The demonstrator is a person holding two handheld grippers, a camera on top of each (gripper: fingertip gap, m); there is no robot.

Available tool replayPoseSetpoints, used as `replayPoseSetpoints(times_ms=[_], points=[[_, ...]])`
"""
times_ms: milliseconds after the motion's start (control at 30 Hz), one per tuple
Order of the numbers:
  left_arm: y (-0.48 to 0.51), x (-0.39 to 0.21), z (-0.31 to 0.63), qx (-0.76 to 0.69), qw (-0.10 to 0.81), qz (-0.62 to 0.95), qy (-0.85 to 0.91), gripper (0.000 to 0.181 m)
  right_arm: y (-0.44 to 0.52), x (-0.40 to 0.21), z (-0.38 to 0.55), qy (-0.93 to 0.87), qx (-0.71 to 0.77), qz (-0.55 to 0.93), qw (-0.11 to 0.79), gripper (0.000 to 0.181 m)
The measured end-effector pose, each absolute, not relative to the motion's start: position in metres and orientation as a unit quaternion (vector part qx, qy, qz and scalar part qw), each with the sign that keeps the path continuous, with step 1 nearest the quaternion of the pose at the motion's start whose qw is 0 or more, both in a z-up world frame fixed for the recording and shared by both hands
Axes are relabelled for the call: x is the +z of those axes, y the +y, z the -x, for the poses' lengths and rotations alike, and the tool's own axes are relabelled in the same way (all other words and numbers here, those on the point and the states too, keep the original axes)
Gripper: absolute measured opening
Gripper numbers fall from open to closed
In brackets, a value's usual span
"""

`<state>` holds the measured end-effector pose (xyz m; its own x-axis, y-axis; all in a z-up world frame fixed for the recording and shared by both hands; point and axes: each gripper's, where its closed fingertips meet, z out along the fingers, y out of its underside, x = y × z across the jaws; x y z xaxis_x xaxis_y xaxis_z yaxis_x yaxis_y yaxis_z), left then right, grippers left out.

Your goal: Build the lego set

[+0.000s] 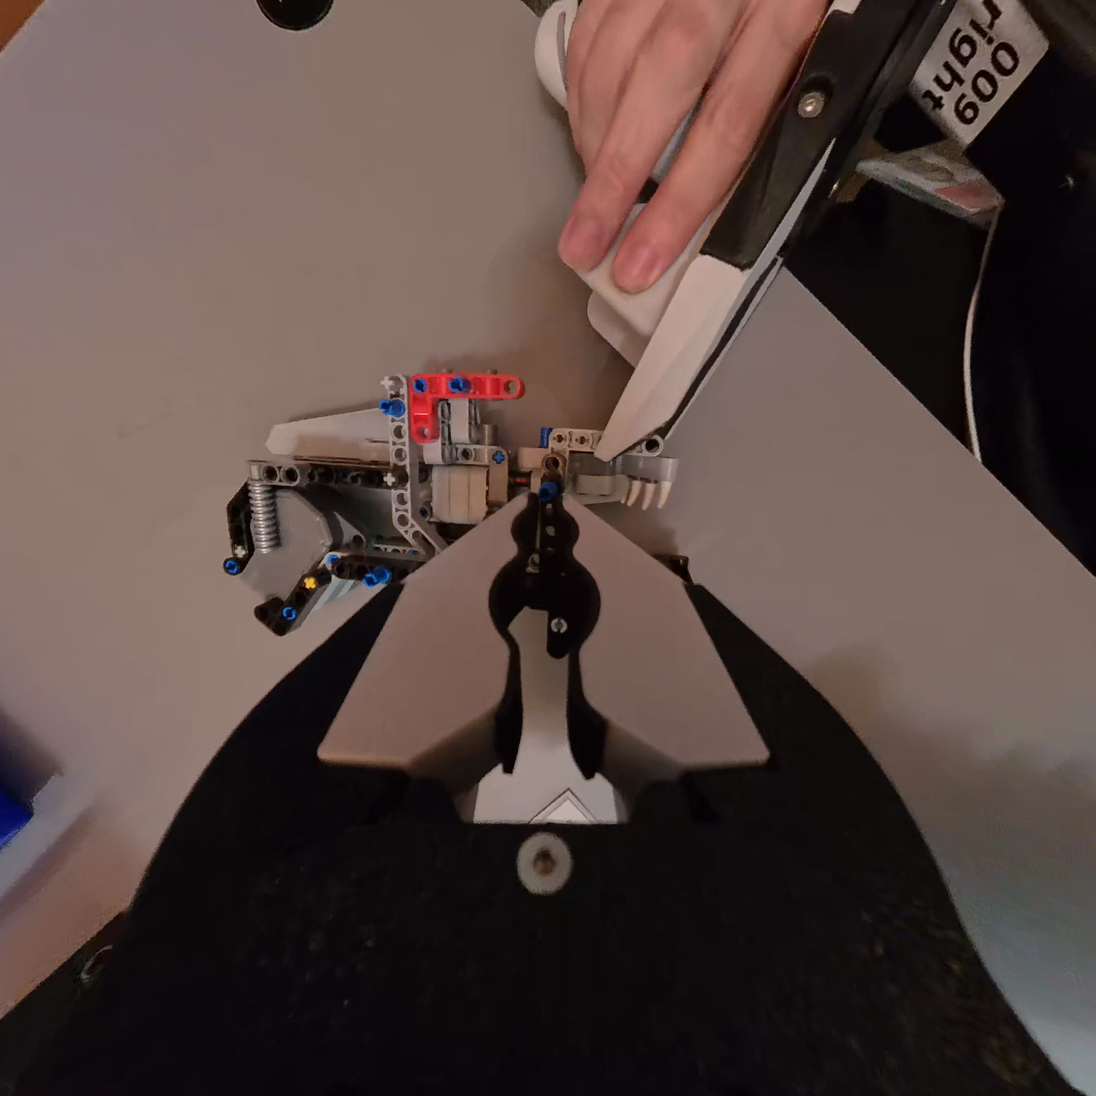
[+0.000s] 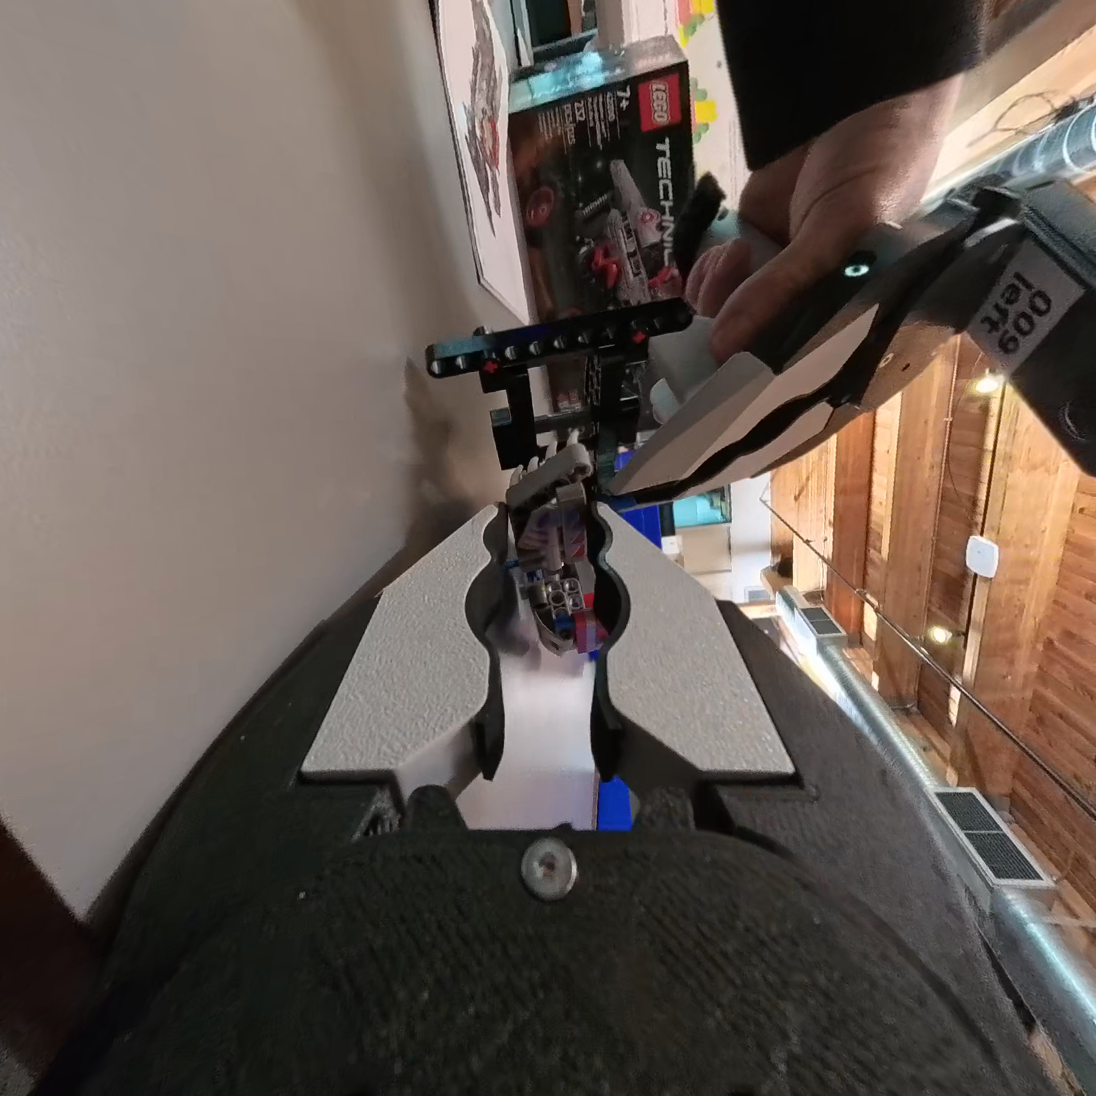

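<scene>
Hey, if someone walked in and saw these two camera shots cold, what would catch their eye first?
Probably the half-built lego model in the middle of the grey table, with its bright red angled beam on top and a metal spring at its left end. Next, both grippers meet at its toothed end: the left gripper shut on a thin black beam, the right gripper gripping beside it.

The lego model (image 1: 379, 492) is held above the grey table (image 1: 178, 237). It is built of grey, black and white beams, with a red L-beam (image 1: 442, 398), blue pins, a coil spring (image 1: 264, 516) and white claws (image 1: 646, 495).
</scene>
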<state>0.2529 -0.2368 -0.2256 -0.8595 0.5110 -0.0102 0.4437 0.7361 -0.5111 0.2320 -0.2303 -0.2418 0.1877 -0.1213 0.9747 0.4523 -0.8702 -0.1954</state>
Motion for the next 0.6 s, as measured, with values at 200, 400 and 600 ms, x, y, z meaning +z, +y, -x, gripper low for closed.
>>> replayPoseSetpoints(times_ms=[200, 400, 600], points=[[-0.2374, -0.2264, -0.2538, 0.236, 0.072, 0.271, -0.931, 0.005, -0.2318, -0.2427, -0.2358, -0.097, -0.627, 0.741, 0.219, 0.025], [-0.2409, -0.2294, -0.2525, 0.217, 0.07, 0.282, -0.932, 0.003, -0.231, -0.2419, -0.236, -0.097, -0.627, 0.738, 0.232, 0.024], [-0.2442, -0.2291, -0.2547, 0.2, 0.062, 0.28, -0.937, 0.015, -0.2308, -0.2414, -0.2358, -0.091, -0.621, 0.736, 0.256, 0.024]])
